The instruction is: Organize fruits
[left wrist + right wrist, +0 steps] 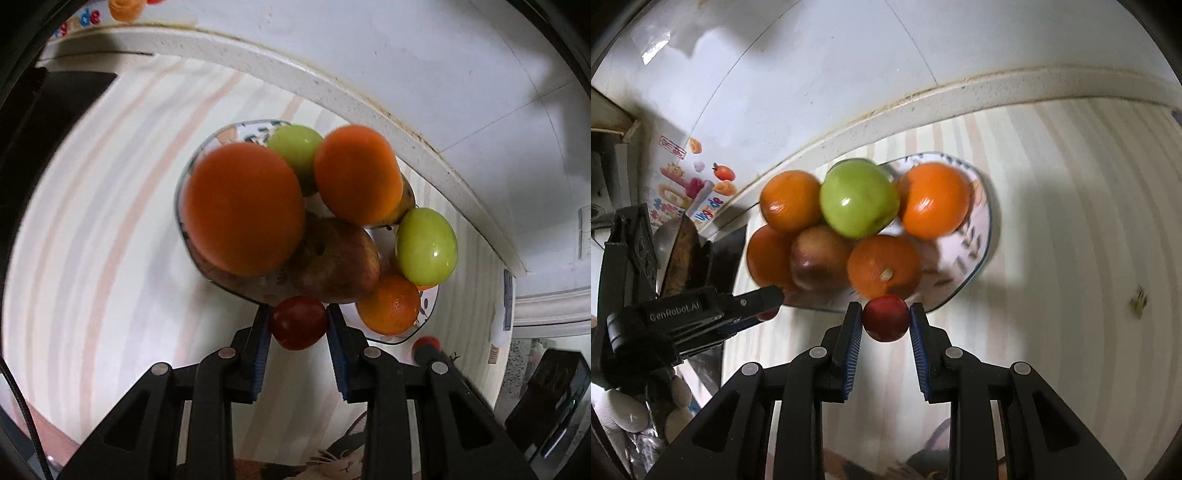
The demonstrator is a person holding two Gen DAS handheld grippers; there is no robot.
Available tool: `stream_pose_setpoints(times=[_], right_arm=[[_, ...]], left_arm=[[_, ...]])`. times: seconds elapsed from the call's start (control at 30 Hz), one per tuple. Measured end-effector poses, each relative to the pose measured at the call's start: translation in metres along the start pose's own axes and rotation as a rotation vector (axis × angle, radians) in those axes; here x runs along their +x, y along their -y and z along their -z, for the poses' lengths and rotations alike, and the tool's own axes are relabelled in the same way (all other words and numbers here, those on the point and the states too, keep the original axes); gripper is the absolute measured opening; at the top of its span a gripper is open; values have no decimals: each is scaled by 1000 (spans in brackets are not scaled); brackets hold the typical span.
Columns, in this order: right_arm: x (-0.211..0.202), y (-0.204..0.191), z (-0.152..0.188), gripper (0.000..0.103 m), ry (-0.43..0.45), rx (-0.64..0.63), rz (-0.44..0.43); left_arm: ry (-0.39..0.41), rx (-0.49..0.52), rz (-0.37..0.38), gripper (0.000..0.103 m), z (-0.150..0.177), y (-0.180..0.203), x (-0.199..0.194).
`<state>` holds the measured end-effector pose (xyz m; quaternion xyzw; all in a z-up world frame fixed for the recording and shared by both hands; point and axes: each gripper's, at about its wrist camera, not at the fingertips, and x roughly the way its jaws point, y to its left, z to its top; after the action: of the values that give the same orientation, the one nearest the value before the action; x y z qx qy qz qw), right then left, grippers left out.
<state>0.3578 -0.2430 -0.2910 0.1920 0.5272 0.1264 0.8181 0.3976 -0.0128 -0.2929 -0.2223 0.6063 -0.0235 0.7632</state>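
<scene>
Grippers are each pinching a small red fruit: left gripper (298, 322) is clamping one (298, 323), right gripper (885, 318) another (886, 318), both hanging just over the near rim of the patterned plate (982, 240) that is holding oranges and green apples

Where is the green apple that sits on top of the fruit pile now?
In the right wrist view the green apple sits on top of the pile on the plate, between two oranges, near the wall side.

A striped tablecloth (1071, 221) covers the counter, bearing a patterned plate (982, 236) of fruit.
</scene>
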Motion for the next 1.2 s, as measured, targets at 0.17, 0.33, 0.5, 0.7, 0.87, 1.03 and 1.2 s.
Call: stream_pose_setpoints(times=[0.17, 0.33, 0.5, 0.7, 0.87, 1.03, 1.2], right_arm=[[12, 5, -16, 28, -15, -68, 56], [25, 3, -23, 29, -32, -152, 84], [27, 2, -26, 32, -29, -197, 89], [20, 10, -26, 77, -16, -153, 55], [7, 2, -25, 87, -1, -157, 64], [-12, -5, -13, 95, -35, -140, 166], [-38, -13, -4, 98, -47, -91, 213]], left_arm=[[-7, -7, 22, 27, -5, 1, 15], [22, 41, 10, 29, -5, 11, 15], [33, 60, 8, 30, -3, 15, 16], [41, 44, -51, 36, -3, 13, 12], [66, 55, -83, 61, 1, 11, -4], [90, 126, -181, 86, 13, 17, -21], [143, 203, -257, 92, 30, 28, -48]])
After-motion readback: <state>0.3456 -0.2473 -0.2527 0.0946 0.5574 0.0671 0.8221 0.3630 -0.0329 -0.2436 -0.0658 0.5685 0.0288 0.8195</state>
